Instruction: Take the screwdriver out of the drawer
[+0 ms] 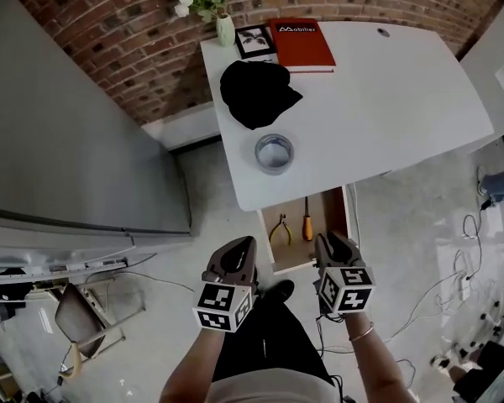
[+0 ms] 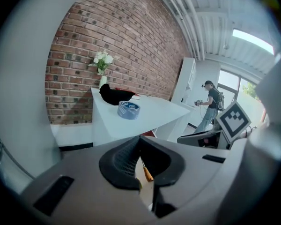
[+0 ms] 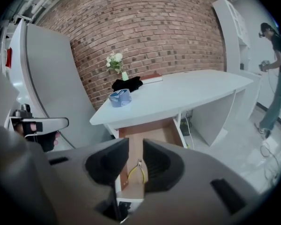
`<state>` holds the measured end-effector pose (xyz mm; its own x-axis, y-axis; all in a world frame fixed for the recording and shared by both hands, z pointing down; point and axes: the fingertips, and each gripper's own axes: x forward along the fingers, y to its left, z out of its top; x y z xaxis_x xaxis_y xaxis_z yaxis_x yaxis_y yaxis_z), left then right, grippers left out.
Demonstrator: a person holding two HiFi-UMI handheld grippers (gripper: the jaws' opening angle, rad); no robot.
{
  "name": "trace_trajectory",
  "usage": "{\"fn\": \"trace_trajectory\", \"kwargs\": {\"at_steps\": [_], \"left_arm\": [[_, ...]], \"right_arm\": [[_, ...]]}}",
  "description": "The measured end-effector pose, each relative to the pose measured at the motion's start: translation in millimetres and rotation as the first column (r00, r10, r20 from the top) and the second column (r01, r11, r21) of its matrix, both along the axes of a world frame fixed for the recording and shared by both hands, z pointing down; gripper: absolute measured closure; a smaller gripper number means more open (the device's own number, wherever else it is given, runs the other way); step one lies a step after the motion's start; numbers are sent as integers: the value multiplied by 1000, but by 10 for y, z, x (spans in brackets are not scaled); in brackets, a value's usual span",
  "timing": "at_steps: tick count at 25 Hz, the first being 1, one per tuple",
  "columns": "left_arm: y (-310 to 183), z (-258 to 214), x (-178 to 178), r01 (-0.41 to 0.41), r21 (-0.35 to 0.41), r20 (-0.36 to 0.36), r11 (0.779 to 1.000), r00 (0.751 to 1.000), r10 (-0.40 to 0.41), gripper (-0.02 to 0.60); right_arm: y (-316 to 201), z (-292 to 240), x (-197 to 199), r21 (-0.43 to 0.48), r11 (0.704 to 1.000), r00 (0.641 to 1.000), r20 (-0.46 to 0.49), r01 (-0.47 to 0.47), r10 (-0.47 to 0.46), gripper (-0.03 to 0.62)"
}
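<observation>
The drawer point(image 1: 339, 214) under the white desk point(image 1: 386, 116) stands pulled out. Inside lies the screwdriver point(image 1: 307, 223), orange-handled, shaft pointing toward the desk, with yellow-handled pliers point(image 1: 279, 229) to its left. Both grippers hover just in front of the drawer's near end, holding nothing. My left gripper point(image 1: 239, 243) is shut, fingertips meeting, left of the drawer; the screwdriver point(image 2: 146, 171) peeks through the slit behind its tips point(image 2: 140, 139). My right gripper point(image 1: 329, 240) is open by a narrow gap point(image 3: 136, 146) and frames the pliers point(image 3: 138, 170); the screwdriver is hidden there.
On the desk sit a tape roll point(image 1: 274, 153), a black cloth point(image 1: 256, 91), a red book point(image 1: 302, 44), a framed picture point(image 1: 255, 40) and a flower vase point(image 1: 223, 28). A grey cabinet point(image 1: 67, 141) stands left. Cables point(image 1: 462, 267) lie on the floor right. A person point(image 2: 210, 104) stands far off.
</observation>
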<state>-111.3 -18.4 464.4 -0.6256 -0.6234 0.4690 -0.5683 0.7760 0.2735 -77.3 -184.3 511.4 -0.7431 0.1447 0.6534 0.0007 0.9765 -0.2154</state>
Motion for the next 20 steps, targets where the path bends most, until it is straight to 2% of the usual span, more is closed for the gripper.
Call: {"fn": "trace_trajectory", "kwargs": {"at_steps": [5, 20], "left_arm": [[136, 152, -52, 31, 14, -20, 999, 999, -31, 589], [277, 747, -168, 26, 4, -63, 1000, 998, -26, 589]], "right_arm": [[36, 267, -126, 17, 1000, 999, -37, 6, -6, 500], [-7, 1203, -435, 93, 995, 986, -166, 25, -9, 500]]}}
